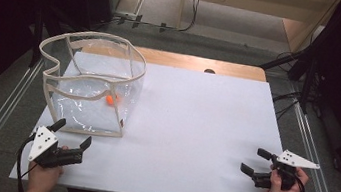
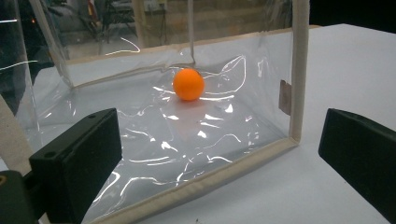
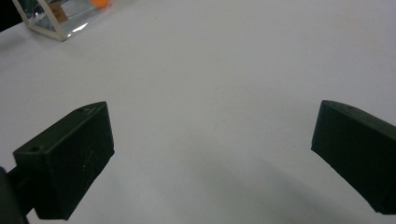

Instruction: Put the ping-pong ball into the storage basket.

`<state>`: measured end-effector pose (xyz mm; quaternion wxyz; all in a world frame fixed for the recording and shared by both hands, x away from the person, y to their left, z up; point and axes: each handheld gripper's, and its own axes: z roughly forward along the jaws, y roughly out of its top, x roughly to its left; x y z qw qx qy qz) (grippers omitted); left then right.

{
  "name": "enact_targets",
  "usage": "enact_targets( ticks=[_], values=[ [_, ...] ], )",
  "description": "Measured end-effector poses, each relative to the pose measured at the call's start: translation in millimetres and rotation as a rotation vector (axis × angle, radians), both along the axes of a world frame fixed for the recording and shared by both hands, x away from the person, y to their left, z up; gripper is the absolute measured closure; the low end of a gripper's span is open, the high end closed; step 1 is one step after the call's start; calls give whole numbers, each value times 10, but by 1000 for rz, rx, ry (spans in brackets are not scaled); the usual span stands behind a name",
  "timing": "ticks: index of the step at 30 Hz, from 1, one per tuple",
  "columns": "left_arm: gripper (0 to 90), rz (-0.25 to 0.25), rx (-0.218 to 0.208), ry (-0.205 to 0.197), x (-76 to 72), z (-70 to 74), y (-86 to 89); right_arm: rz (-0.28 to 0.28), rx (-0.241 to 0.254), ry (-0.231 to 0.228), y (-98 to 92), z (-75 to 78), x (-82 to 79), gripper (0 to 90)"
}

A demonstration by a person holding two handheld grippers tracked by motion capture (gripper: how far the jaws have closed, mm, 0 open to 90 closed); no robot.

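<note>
My left gripper [image 1: 72,133] rests near the front left corner of the white table sheet [image 1: 194,129], its 2 black jaws spread wide with nothing between them, aimed at the clear plastic bag with cream fabric edging [image 1: 90,82] that stands open just beyond it. In the left gripper view, the bag's near bottom seam [image 2: 205,179] runs across between the jaws, close to them but not touching. Inside the bag, a small orange ball [image 2: 188,84] sits on the crinkled clear floor toward the far wall; from the high view I see it low in the bag, near its right side [image 1: 110,99]. My right gripper [image 1: 256,161] lies near the front right corner, well apart from the bag, jaws likewise wide apart over bare white sheet, holding nothing.
</note>
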<state>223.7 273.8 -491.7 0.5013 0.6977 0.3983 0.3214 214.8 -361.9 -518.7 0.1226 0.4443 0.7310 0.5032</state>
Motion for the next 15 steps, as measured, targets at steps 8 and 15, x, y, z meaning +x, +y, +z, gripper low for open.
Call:
enact_targets(
  ticks=[8, 15],
  values=[
    [0, 8, 4, 6, 5, -4, -15, -32, 54, -35, -87, -56, -36, 0],
    [0, 10, 14, 3, 10, -7, -26, -56, 72, -65, -106, -69, -58, 0]
  ],
)
